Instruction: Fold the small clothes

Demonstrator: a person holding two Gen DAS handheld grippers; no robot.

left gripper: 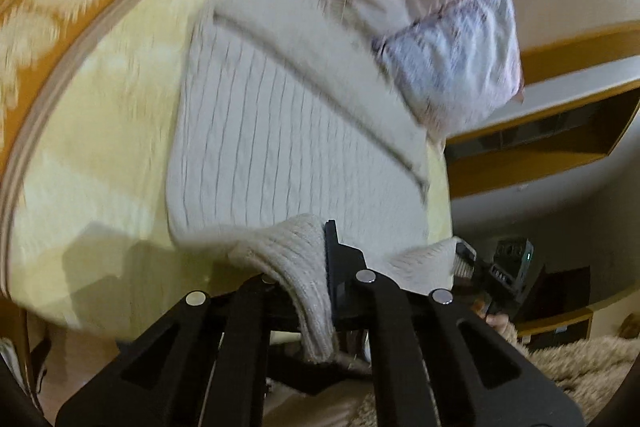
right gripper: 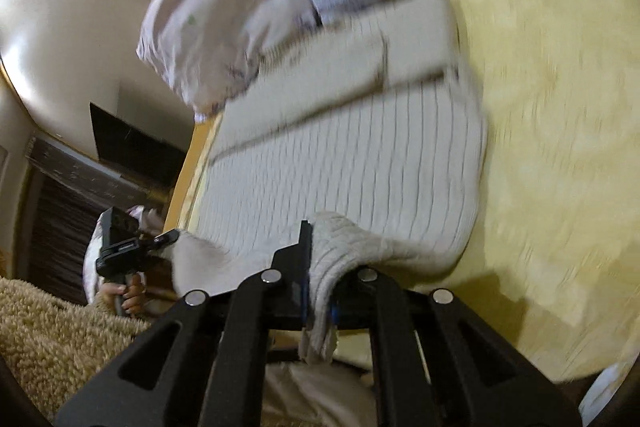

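Note:
A cream ribbed knit garment (left gripper: pixel 288 131) lies spread on a pale yellow bed cover (left gripper: pixel 100 131). My left gripper (left gripper: pixel 320 267) is shut on the garment's near edge, which drapes down between the fingers. In the right wrist view the same garment (right gripper: pixel 360 155) lies ahead, and my right gripper (right gripper: pixel 320 263) is shut on its other near corner. Each view shows the other gripper at the side, the right one (left gripper: pixel 472 263) and the left one (right gripper: pixel 160 239), both holding the knit hem lifted off the bed.
A pale pink and lilac pillow (left gripper: pixel 448 67) lies at the garment's far end, partly on it; it also shows in the right wrist view (right gripper: pixel 248 7). An orange patterned border (left gripper: pixel 48 11) rims the bed. A fluffy beige sleeve (right gripper: pixel 52 327) and dark furniture (right gripper: pixel 132 147) lie beside the bed.

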